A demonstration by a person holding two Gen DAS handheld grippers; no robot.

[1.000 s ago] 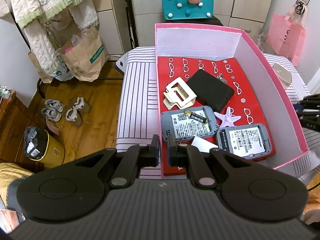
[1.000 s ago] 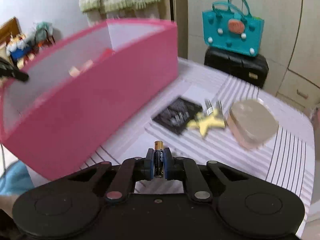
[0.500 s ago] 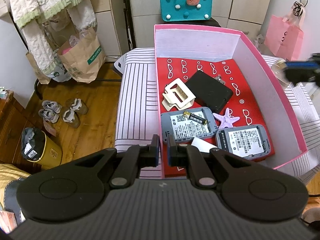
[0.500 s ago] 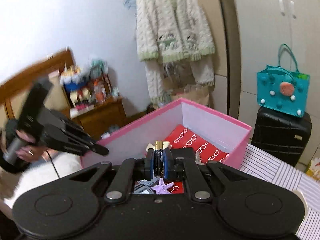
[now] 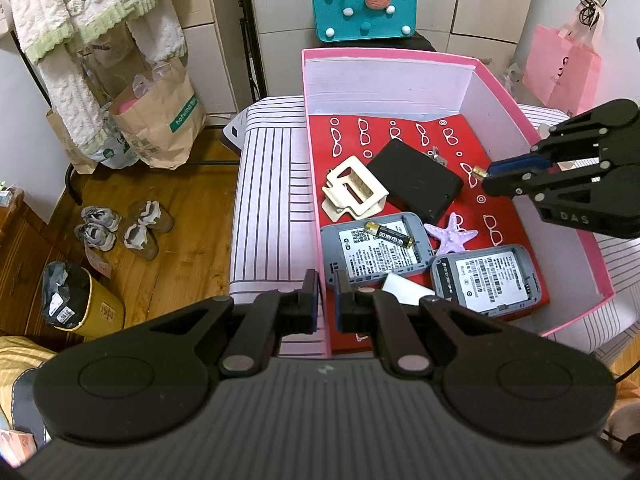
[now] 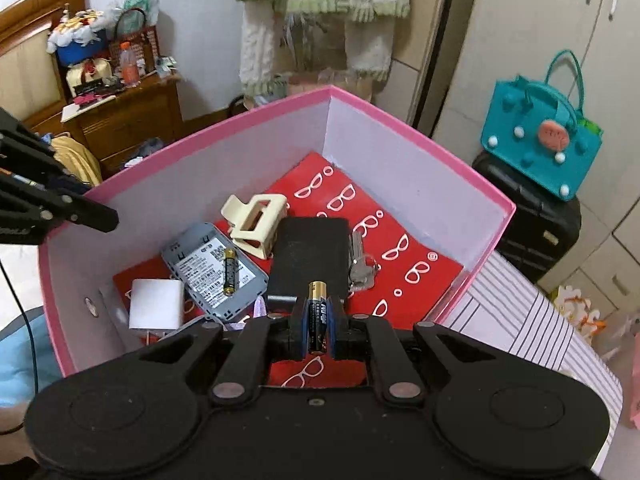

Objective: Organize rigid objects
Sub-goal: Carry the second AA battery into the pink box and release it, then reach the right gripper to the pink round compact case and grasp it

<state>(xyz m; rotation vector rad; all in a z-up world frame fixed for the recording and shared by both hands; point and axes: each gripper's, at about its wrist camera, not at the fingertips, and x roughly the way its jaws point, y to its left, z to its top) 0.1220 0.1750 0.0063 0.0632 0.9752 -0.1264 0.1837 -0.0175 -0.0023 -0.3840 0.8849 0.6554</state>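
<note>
While the right gripper [image 6: 318, 330] hangs over the pink box [image 6: 420, 168], its jaws are clamped on a blue-and-black battery [image 6: 317, 314], which stands upright between the pads with its gold-capped end poking out beyond the fingertips. Seen from the left wrist, that same right gripper [image 5: 486, 174] reaches in over the box's right wall [image 5: 552, 184], the battery's gold tip [image 5: 477, 171] just showing at its nose, above the red glasses-print liner [image 5: 404, 132]. Below the held battery, on the box floor, lie a black rectangular case [image 6: 310, 252], a cream hair claw [image 6: 256, 222] touching the case's left edge, and a key [image 6: 360, 268] just beside its right edge. A second battery [image 6: 229, 270] rests on top of a grey device [image 6: 212, 272], and a white block [image 6: 156, 304] sits near the box's left wall. A second grey device [image 5: 486, 280] and a purple starfish [image 5: 452, 234] show from the left wrist. The left gripper [image 5: 326, 300] is nearly shut with nothing between its jaws, poised at the near corner of the box where its wall meets the striped cloth [image 5: 268, 200].
</note>
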